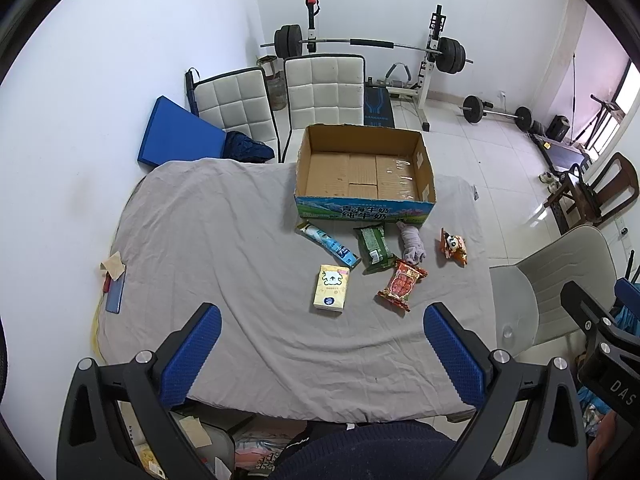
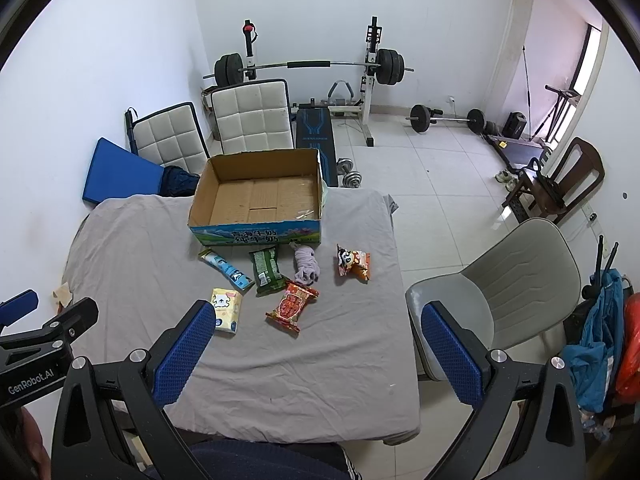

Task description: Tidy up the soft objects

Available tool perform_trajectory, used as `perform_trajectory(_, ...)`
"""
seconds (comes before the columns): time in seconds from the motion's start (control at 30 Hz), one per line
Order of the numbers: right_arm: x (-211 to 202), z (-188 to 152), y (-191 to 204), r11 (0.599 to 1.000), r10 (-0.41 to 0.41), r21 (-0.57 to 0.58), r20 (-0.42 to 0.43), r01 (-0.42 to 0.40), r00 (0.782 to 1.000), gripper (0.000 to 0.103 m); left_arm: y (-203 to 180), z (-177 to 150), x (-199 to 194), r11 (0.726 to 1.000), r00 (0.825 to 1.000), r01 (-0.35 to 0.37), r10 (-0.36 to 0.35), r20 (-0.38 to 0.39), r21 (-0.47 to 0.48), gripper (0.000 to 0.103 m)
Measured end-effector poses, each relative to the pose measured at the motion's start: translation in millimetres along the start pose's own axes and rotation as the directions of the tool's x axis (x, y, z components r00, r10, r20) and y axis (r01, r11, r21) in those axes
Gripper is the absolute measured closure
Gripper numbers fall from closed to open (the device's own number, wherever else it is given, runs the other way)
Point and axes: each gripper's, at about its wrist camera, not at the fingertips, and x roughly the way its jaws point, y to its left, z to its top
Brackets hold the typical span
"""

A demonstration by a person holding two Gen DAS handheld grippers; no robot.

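Left tongs (image 1: pixel 322 354) held high over the near edge of the tabletop (image 1: pixel 224 240), pitched down and forward, blue pads spread wide apart, nothing between them. Right tongs (image 2: pixel 318 354) same pose, just to the right of the left ones, pads also wide apart and empty; the right pad hangs past the tabletop's right edge, over the grey chair (image 2: pixel 516 284). Each wrist view catches the other unit's body at its edge, so the two sit side by side at roughly equal height. Tabletop carries a wrinkled grey cloth. Open cardboard box (image 1: pixel 364 172) stands at the far middle, interior bare cardboard. Soft items all lie on the cloth in front of the box, none inside: blue-white tube pack (image 1: pixel 328 243) lies diagonally near the box's left front corner; green packet (image 1: pixel 374 247) just right of it; rolled grey sock (image 1: pixel 412 242) just beside the box front; panda snack bag (image 1: pixel 453 247) furthest right, apart from the rest; red snack bag (image 1: pixel 401 285) nearer, below the sock, its top corner close to the green packet; yellow tissue pack (image 1: pixel 331 289) nearest on the left, its top edge at the lower end of the tube pack. All items well forward of both tongs, no contact.
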Motion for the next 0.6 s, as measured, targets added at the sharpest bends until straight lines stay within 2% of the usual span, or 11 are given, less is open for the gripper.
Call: perform_trajectory(0.6,-4.4,-2.0,4.3,1.0,0.001,-0.002,0.02,-0.001,1.0,0.0,5.0,0.3,-3.4,1.0,1.0,0.003,-0.003,0.015,-0.009,0.0)
